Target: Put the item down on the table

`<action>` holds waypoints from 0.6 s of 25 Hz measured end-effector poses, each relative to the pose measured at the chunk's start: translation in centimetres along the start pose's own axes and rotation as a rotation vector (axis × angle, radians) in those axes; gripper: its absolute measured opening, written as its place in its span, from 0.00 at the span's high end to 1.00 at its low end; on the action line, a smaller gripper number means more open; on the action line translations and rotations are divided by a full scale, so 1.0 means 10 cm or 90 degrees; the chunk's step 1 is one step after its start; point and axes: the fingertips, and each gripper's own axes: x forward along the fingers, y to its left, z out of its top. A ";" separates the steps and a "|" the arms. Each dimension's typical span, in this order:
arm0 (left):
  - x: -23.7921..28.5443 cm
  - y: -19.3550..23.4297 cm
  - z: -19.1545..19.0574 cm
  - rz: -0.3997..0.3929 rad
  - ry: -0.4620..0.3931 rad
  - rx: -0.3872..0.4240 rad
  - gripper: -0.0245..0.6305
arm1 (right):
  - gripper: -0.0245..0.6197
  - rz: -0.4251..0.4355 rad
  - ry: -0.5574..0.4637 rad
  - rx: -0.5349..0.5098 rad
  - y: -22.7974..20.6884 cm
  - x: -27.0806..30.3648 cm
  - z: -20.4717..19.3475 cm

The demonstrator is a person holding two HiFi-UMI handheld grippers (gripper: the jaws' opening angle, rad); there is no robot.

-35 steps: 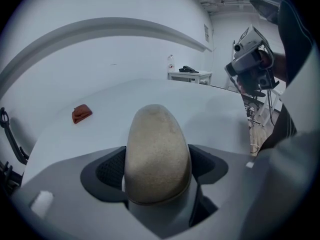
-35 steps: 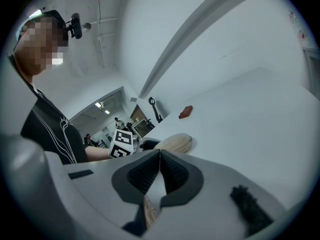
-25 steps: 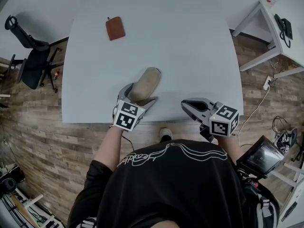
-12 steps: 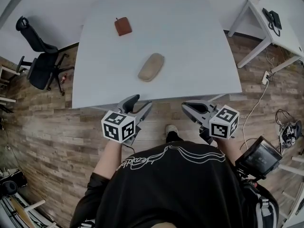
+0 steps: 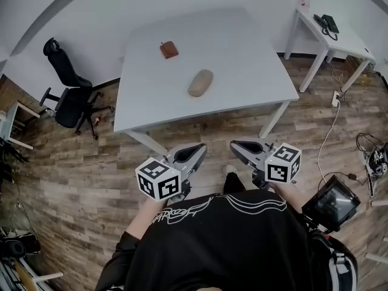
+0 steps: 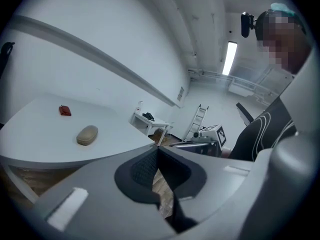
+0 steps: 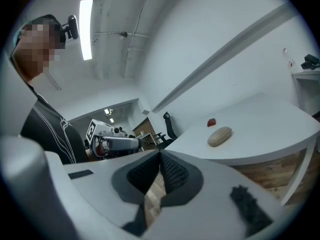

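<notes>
A tan oval case [image 5: 200,82] lies alone near the middle of the white table [image 5: 254,71]; it also shows as the tan case [image 6: 87,135] and the tan case [image 7: 219,136] in the two gripper views. My left gripper [image 5: 199,151] is pulled back off the table, over the wooden floor in front of the person, shut with nothing in it. My right gripper [image 5: 237,145] hangs beside it at the same height, also shut and empty. Each gripper view shows the jaws [image 6: 158,149] [image 7: 160,155] meeting at the tips.
A small reddish-brown wallet [image 5: 168,49] lies farther back on the table. A black office chair [image 5: 70,93] stands to the left. A small white side table [image 5: 330,32] with a black phone stands at the right. Cables and equipment lie on the floor at the right.
My left gripper let go of the tan case, drew back off the table and closed. The person stepped back, so the table now lies farther away. The right gripper stayed shut.
</notes>
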 end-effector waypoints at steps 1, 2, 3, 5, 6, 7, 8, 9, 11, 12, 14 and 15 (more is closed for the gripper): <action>-0.05 -0.07 -0.02 0.003 0.000 0.012 0.95 | 0.95 0.003 -0.006 0.005 0.09 -0.03 0.00; -0.09 -0.11 -0.03 0.008 0.001 0.022 0.95 | 0.95 0.003 -0.010 0.006 0.16 -0.04 0.00; -0.12 -0.13 -0.04 0.011 0.001 0.028 0.95 | 0.95 0.001 -0.010 0.003 0.21 -0.04 0.00; -0.20 -0.20 -0.08 0.003 -0.003 0.021 0.95 | 0.95 -0.008 -0.005 -0.009 0.32 -0.05 -0.04; -0.22 -0.24 -0.08 -0.002 -0.007 0.016 0.95 | 0.95 -0.012 -0.001 -0.014 0.36 -0.05 -0.05; -0.23 -0.26 -0.07 -0.003 -0.010 0.017 0.95 | 0.95 -0.016 0.002 -0.019 0.39 -0.05 -0.06; -0.23 -0.27 -0.06 0.002 -0.010 0.024 0.95 | 0.95 -0.021 0.007 -0.025 0.40 -0.05 -0.05; -0.23 -0.27 -0.05 0.008 -0.007 0.033 0.95 | 0.95 -0.025 0.012 -0.032 0.41 -0.05 -0.05; -0.22 -0.27 -0.07 0.012 -0.001 0.043 0.95 | 0.95 -0.033 0.020 -0.043 0.42 -0.05 -0.04; -0.22 -0.28 -0.07 0.008 -0.002 0.041 0.95 | 0.95 -0.037 0.023 -0.046 0.42 -0.06 -0.04; -0.23 -0.34 -0.07 -0.001 -0.007 0.035 0.95 | 0.95 -0.043 0.028 -0.047 0.45 -0.10 -0.05; -0.24 -0.36 -0.08 -0.001 -0.008 0.037 0.95 | 0.95 -0.045 0.030 -0.047 0.47 -0.11 -0.06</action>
